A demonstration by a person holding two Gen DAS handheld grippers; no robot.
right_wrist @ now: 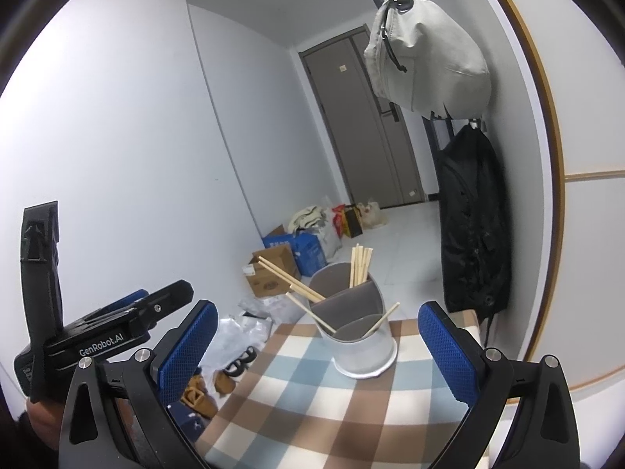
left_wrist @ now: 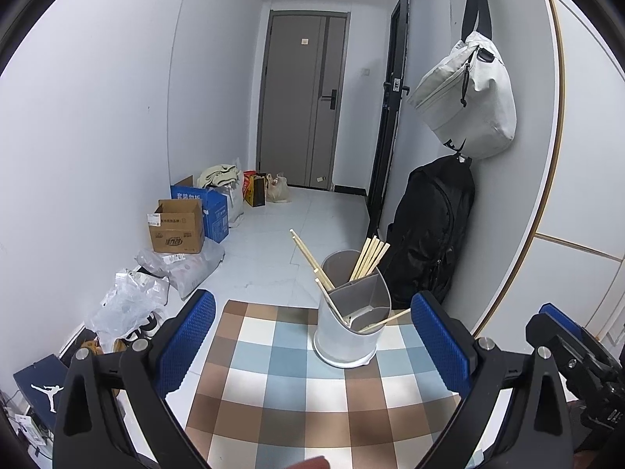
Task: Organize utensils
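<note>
A white and grey utensil holder with divided compartments stands at the far side of a table with a checked cloth. Its back compartment holds a bundle of wooden chopsticks. Two more chopsticks lean out to the left, and a single one slants out of the front compartment. My left gripper is open and empty, just short of the holder. My right gripper is also open and empty, facing the holder from the right.
A black backpack and a pale grey bag hang on the wall right of the table. Cardboard boxes, plastic bags and shoes crowd the floor on the left. A grey door closes off the far end.
</note>
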